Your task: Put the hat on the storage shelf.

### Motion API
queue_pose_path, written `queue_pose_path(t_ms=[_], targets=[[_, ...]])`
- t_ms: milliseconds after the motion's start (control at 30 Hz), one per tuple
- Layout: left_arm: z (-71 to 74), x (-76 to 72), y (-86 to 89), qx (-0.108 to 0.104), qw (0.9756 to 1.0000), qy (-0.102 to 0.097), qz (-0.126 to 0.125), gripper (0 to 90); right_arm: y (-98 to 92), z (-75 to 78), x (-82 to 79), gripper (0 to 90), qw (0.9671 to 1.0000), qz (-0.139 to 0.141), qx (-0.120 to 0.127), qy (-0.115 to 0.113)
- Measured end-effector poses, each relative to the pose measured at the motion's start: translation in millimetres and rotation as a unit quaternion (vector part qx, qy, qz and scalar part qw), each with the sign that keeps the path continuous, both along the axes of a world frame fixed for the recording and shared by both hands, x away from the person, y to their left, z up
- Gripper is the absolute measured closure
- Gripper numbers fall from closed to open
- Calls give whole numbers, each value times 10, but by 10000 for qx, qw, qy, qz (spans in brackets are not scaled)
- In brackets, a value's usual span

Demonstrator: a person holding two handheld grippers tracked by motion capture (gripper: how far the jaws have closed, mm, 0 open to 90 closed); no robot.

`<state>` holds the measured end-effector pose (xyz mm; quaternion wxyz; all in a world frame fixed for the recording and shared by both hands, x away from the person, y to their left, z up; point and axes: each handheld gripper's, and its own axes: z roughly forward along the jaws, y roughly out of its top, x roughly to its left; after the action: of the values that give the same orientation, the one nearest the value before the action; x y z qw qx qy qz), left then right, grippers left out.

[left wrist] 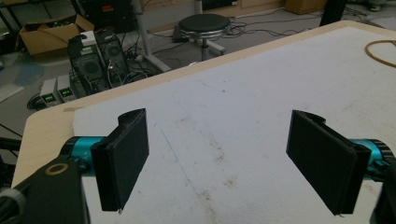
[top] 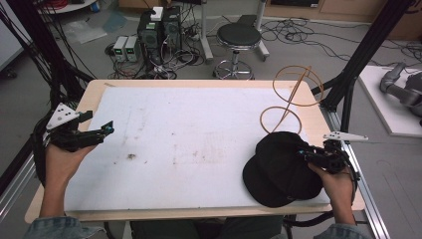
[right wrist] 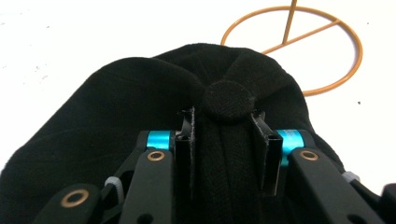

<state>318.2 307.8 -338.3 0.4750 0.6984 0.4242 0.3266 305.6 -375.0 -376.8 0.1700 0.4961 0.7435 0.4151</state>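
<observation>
— White-covered table [top: 174, 129], cluttered floor behind. Where's the black cap [top: 278, 167]?
— Near-right corner, just before the wire stand [top: 291, 97].
— Grippers?
— Right gripper [right wrist: 223, 126] pinches a fold of crown fabric below the button (grasp made, lift outstanding). Left gripper [left wrist: 226, 161] spread wide, holding nothing, well apart.

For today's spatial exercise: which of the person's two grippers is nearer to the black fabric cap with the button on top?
Right. The right gripper pinches the black fabric cap by its crown, while the left gripper hangs open at the table's far opposite edge.
</observation>
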Motion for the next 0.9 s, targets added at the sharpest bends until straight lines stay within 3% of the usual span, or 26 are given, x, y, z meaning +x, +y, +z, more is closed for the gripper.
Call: queue_pose_path(t_ms=[567,900], targets=[[16,-14,10,-8,10000,-14,8,214,78,251,-107,713,9990,155,23,-416],[22,-17,20,-17,10000,-27,19,214,155,451,-205,718,9967,306,-25,-754]])
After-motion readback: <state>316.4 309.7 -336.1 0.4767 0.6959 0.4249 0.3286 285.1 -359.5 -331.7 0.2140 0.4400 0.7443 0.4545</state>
